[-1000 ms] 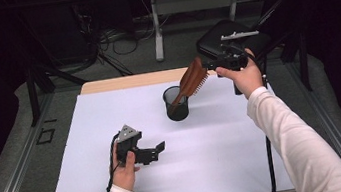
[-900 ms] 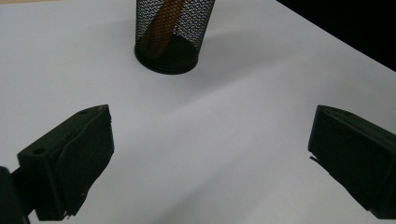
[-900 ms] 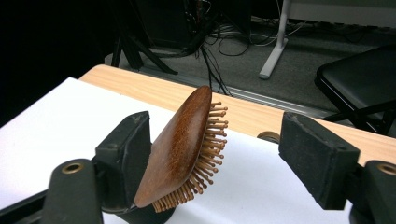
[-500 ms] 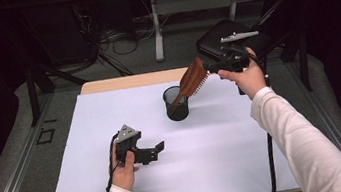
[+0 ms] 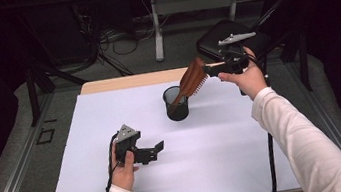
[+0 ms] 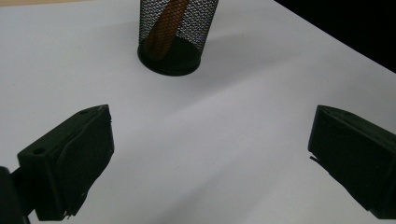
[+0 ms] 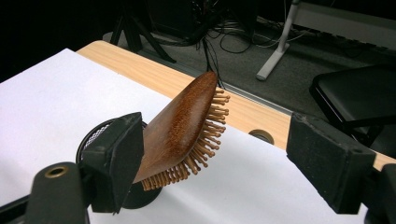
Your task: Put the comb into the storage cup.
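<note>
Two grippers are in play. The right gripper point(image 5: 207, 70) hovers at the brush point(image 5: 192, 79), whose handle stands in the mesh cup point(image 5: 176, 106) on the white sheet point(image 5: 247, 156). Its jaws have just been opening: earlier they pinched the brush head; now they stand wide, one pad beside the wooden back, the other well clear. The brush leans on the cup rim. The left gripper point(image 5: 158, 149) rests on the sheet, jaws wide apart and empty, unmoved.
</note>
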A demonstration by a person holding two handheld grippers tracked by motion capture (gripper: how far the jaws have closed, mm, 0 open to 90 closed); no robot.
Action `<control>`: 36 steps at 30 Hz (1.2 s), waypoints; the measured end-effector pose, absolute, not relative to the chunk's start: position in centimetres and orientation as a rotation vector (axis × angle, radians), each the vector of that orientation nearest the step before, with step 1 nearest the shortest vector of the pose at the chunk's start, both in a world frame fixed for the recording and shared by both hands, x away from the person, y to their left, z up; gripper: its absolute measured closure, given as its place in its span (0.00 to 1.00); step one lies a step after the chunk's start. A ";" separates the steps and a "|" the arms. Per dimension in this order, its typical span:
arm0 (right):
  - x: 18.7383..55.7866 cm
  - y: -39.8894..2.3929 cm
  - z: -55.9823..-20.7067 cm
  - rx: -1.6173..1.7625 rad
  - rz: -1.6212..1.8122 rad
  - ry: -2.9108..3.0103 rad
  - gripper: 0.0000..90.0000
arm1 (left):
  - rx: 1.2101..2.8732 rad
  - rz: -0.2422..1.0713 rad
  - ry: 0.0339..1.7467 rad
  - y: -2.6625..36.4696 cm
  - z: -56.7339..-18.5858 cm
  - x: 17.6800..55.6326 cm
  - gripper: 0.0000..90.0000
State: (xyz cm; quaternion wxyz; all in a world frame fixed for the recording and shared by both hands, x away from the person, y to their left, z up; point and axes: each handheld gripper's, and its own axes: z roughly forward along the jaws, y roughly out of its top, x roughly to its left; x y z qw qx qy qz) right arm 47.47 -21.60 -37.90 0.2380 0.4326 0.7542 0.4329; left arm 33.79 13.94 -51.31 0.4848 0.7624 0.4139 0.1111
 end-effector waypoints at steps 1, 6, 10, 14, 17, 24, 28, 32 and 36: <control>47.4 -21.6 -37.9 1.180 1.184 2.069 0.21 | 1.856 0.270 1.008 14.0 -51.3 33.8 0.00; 47.3 -21.4 -37.9 1.171 1.185 2.081 0.21 | 1.856 0.272 1.008 14.0 -51.3 33.8 0.00; 47.2 -21.4 -37.9 1.174 1.182 2.087 0.21 | 1.852 0.273 1.009 14.0 -51.2 33.8 0.00; 47.1 -21.3 -37.9 1.177 1.191 2.089 0.21 | 1.855 0.275 1.009 14.1 -51.0 33.8 0.00; 46.9 -21.3 -37.7 1.176 1.195 2.096 0.20 | 1.857 0.291 0.998 14.1 -50.7 33.8 0.00; 46.2 -21.2 -37.6 1.154 1.193 2.123 0.19 | 1.856 0.291 0.995 14.4 -50.2 34.0 0.00; 45.9 -21.1 -37.5 1.154 1.185 2.124 0.19 | 1.842 0.288 0.993 14.7 -49.8 34.0 0.00; 45.4 -20.8 -37.5 1.144 1.180 2.132 0.19 | 1.847 0.286 0.981 14.9 -49.3 34.0 0.00; 44.8 -20.4 -37.5 1.127 1.171 2.150 0.19 | 1.843 0.273 0.980 15.2 -48.9 34.2 0.00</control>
